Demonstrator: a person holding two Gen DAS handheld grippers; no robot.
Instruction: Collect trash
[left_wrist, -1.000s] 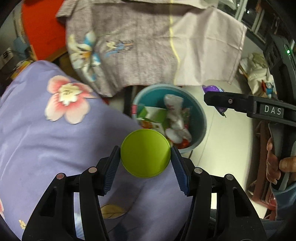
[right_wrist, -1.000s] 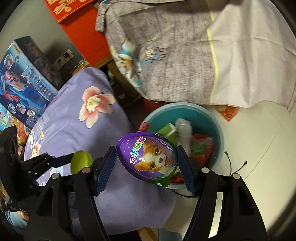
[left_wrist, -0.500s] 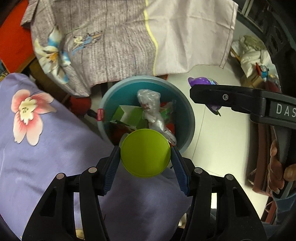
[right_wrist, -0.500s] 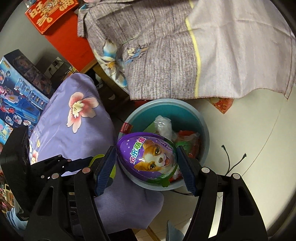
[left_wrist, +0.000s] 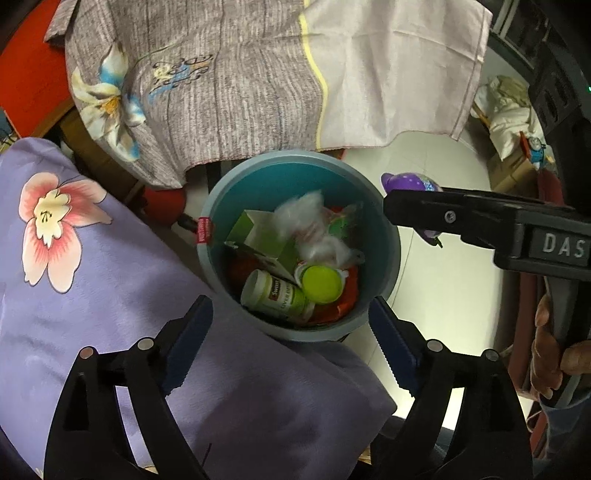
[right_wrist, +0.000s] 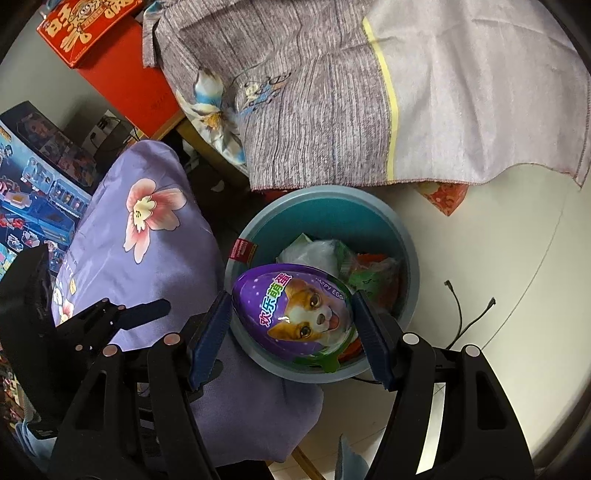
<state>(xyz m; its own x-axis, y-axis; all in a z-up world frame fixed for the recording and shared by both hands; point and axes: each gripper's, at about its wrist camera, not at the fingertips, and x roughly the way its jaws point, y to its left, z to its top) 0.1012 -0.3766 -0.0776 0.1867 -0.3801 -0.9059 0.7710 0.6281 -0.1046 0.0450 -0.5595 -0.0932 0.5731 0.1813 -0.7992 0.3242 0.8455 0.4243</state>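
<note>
Left tool opening, empty, green lid in bin beyond, right tool gripping purple egg

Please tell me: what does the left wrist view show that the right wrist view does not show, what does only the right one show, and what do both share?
Only the left wrist view shows the round lime-green lid and the white bottle with a green label lying in the trash, the opening left gripper with nothing between its jaws, and a hand.

Only the right wrist view shows the dog picture on the purple plastic egg, the black cables and the red box.

Both show the round teal trash bin, the right gripper, the purple floral cushion and the grey cloth.
</note>
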